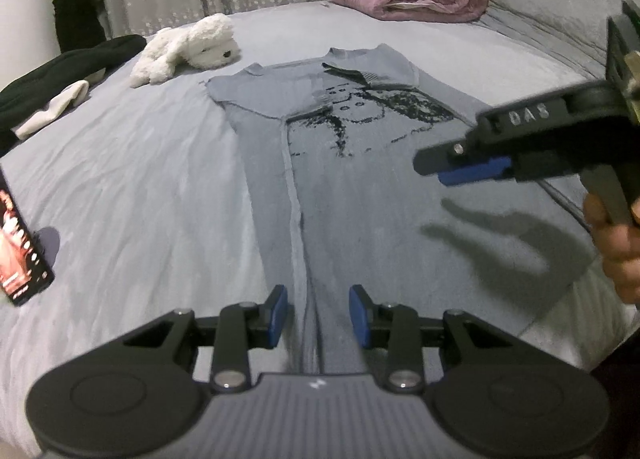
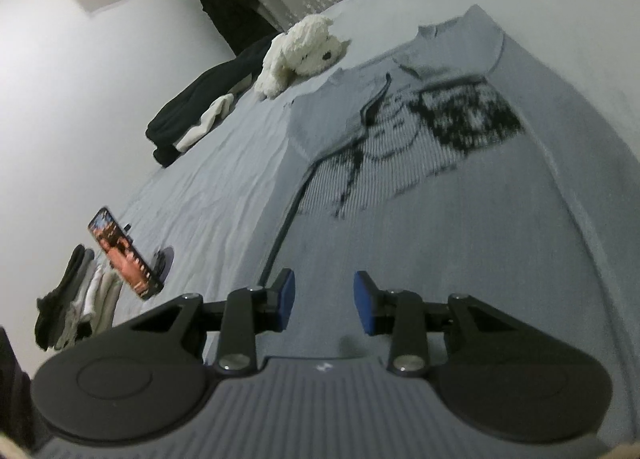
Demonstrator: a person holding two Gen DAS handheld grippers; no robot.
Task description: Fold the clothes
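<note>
1. Nearest the lens, at 6 o'clock in the left wrist view, the left gripper [image 1: 318,315] is held with its jaws apart and nothing between them.
2. Likewise, the right gripper [image 2: 324,303] is seen with parted, empty jaws.
3. Beyond, toward 12 o'clock, a grey T-shirt [image 1: 360,187] is spread flat on the bed [image 1: 140,179].
4. At 10 o'clock, a white plush dog [image 1: 188,49] is laid.

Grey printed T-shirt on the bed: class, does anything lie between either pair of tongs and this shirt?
Nothing visible does. The grey printed T-shirt lies flat on the pale bedsheet directly beneath the open left tongs and right tongs. The white plush dog and upright phone sit off to its side.
</note>
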